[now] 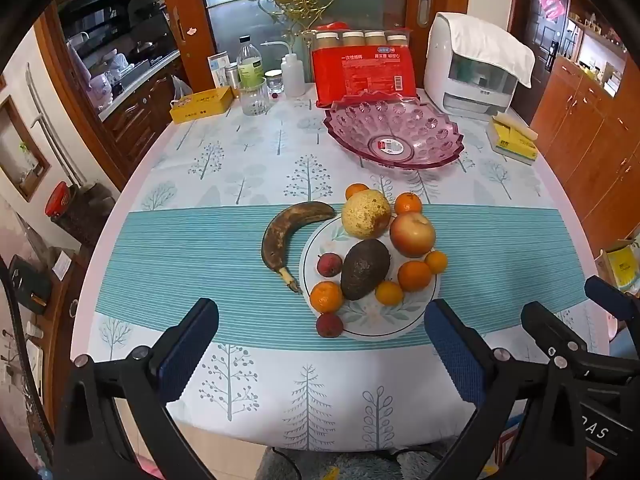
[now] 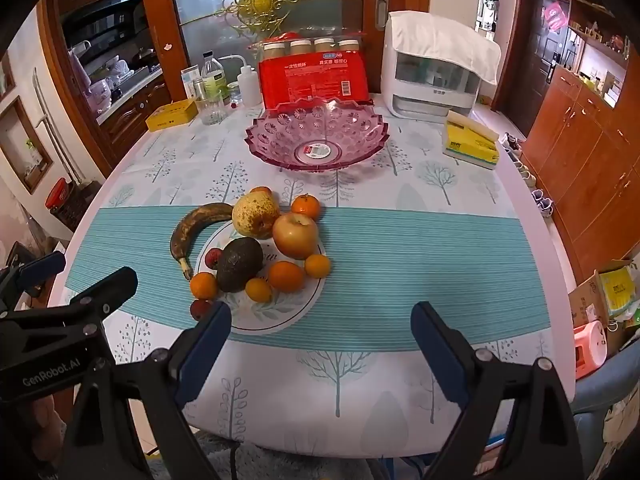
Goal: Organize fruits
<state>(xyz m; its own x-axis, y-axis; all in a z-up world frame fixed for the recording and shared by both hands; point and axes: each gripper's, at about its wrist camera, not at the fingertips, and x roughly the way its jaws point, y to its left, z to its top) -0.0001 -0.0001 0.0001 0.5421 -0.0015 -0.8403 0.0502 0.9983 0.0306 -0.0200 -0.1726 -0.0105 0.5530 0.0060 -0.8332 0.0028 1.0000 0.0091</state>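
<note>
The fruits sit together on a white plate (image 1: 370, 322) in the middle of the counter (image 1: 200, 248), on the blue striped part of the cloth. On the plate are a dark avocado (image 1: 365, 269), a yellow pear (image 1: 366, 214), an apple (image 1: 412, 234) and a few small oranges. A brown banana (image 1: 286, 232) lies on the cloth just beside the plate, on its left. 1 small red fruit (image 1: 329, 325) sits at the near edge of the plate. Farther back stands an empty pink bowl (image 1: 394, 134). The left tongs (image 1: 320, 344) are wide open and hold nothing. The right tongs (image 2: 320, 344) are wide open too, with nothing in them. Both hang over the near edge of the counter, pointing down at the fruits.
</note>
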